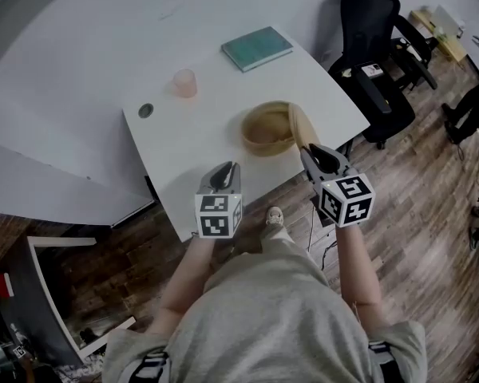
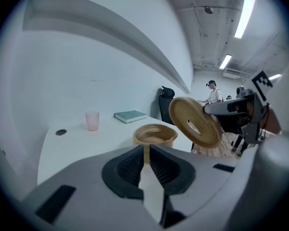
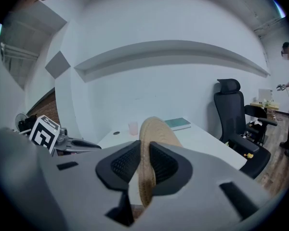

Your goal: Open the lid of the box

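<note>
A round woven box [image 1: 263, 132] stands open near the front right of the white table [image 1: 184, 142]. My right gripper [image 1: 309, 153] is shut on the box's woven lid [image 1: 301, 125], holding it on edge just right of the box and off the table. In the right gripper view the lid [image 3: 151, 143] stands upright between the pads. The left gripper view shows the open box [image 2: 154, 134] ahead and the tilted lid [image 2: 195, 121] at its right. Above the table's front edge, my left gripper [image 1: 223, 171] is shut, empty and apart from the box.
A pink cup [image 1: 184, 82], a green book [image 1: 256, 48] and a round cable port [image 1: 146, 110] lie farther back on the table. A black office chair [image 1: 375, 46] stands at the right, over wood floor. A person [image 2: 212, 91] stands far behind.
</note>
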{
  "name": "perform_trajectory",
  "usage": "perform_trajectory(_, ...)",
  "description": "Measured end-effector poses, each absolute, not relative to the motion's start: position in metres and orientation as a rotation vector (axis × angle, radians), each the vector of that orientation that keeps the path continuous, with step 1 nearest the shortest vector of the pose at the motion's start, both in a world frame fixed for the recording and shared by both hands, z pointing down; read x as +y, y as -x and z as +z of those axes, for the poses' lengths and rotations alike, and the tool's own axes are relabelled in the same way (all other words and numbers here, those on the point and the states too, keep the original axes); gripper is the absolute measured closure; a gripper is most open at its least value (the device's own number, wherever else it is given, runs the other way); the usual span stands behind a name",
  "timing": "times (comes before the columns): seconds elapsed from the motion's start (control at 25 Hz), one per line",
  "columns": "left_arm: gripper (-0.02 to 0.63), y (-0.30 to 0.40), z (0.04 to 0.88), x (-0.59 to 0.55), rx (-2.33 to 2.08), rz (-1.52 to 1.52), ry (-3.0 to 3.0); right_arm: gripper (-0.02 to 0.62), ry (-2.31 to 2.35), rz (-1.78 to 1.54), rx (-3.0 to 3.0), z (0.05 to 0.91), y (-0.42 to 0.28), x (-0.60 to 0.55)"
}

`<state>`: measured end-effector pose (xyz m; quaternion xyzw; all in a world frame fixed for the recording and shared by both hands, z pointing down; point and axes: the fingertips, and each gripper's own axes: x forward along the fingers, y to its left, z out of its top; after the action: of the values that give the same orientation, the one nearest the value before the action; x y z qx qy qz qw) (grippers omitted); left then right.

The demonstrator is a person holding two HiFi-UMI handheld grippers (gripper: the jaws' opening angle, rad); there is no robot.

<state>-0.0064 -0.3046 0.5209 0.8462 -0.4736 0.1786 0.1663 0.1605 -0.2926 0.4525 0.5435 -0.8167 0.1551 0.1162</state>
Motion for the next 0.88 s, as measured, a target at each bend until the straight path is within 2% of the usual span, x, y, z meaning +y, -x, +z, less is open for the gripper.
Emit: perform_trajectory(0.88,0.584,0.057,0.478,-0.188,-1.309,0.330,-2.464,0.529,-1.665,0.442,-2.447,0.440,-0.103,-0.165)
